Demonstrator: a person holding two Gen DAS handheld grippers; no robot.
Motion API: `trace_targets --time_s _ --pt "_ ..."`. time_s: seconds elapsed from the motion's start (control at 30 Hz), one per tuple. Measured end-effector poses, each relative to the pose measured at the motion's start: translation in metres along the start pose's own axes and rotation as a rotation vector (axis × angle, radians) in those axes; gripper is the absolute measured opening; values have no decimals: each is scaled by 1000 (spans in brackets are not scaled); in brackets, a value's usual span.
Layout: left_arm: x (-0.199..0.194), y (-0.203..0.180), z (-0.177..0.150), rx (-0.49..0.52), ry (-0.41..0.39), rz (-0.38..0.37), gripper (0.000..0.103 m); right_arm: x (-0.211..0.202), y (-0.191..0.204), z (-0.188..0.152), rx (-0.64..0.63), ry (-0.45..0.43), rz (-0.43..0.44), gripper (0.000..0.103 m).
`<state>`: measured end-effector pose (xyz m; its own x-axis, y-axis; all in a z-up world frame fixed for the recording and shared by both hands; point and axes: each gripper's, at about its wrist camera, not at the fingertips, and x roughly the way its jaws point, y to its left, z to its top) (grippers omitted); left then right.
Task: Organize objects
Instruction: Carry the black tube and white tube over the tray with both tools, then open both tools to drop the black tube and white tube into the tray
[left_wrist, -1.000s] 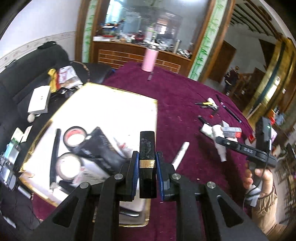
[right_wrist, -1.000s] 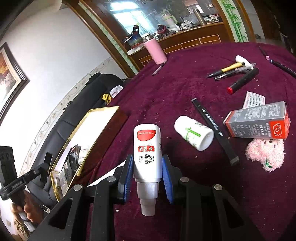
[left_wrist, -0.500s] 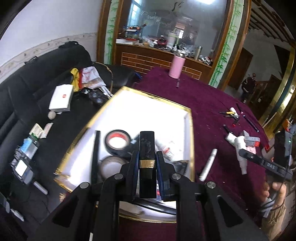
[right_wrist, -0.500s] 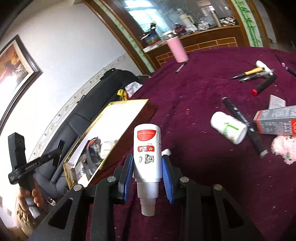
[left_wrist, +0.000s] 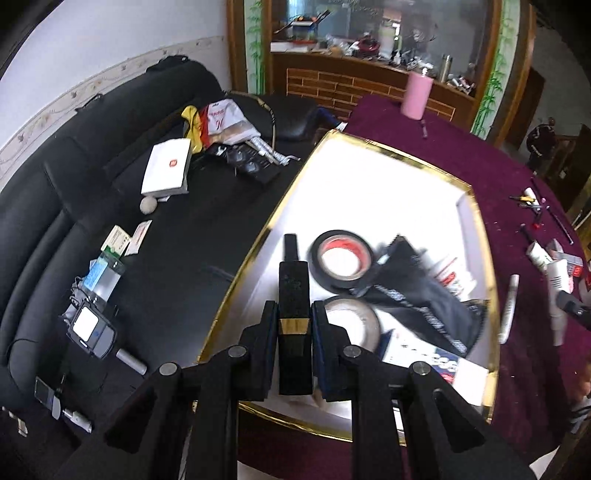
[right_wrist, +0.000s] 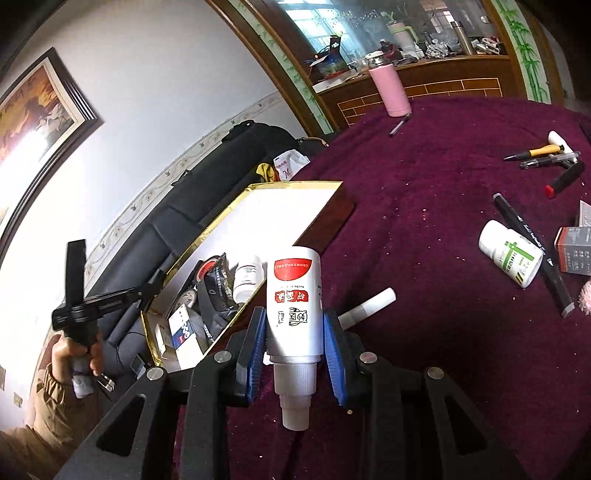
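Observation:
My left gripper (left_wrist: 293, 328) is shut on a slim black box with a gold band (left_wrist: 293, 317), held over the near left part of the gold-rimmed white tray (left_wrist: 388, 147). In the tray lie two tape rolls (left_wrist: 341, 260), a black pouch (left_wrist: 417, 295) and small packets. My right gripper (right_wrist: 295, 328) is shut on a white bottle with a red label (right_wrist: 293, 295), cap toward the camera, above the purple tablecloth beside the tray (right_wrist: 295, 184). A hand holds the left gripper (right_wrist: 144, 291) at the far left of the right wrist view.
On the cloth lie a white tube (right_wrist: 369, 306), a white-and-green bottle (right_wrist: 511, 256), a black marker (right_wrist: 532, 254), pens (right_wrist: 543, 155), a grey box (right_wrist: 576, 251) and a pink flask (right_wrist: 391, 90). A black sofa (left_wrist: 92, 206) with boxes and gadgets borders the tray's left side.
The left gripper has swung left with the black box, from the tray's right edge to over its near left part. The right gripper, still on the bottle, has come closer to the tray.

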<state>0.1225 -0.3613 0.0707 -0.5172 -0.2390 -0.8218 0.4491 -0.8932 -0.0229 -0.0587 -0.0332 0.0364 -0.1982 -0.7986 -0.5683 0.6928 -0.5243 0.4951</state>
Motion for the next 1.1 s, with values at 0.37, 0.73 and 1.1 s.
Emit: trace_targets --time_s 0.37,0.73,1.1 --pt "25 10 -6 -7 40 41 17 4 11 2 -30 22 -15 33" --pt "34 11 -14 -5 54 27 17 17 47 30 -126 31 -30 33" --pt "33 12 -18 -7 41 8 18 89 66 70 -149 106 -55 33"
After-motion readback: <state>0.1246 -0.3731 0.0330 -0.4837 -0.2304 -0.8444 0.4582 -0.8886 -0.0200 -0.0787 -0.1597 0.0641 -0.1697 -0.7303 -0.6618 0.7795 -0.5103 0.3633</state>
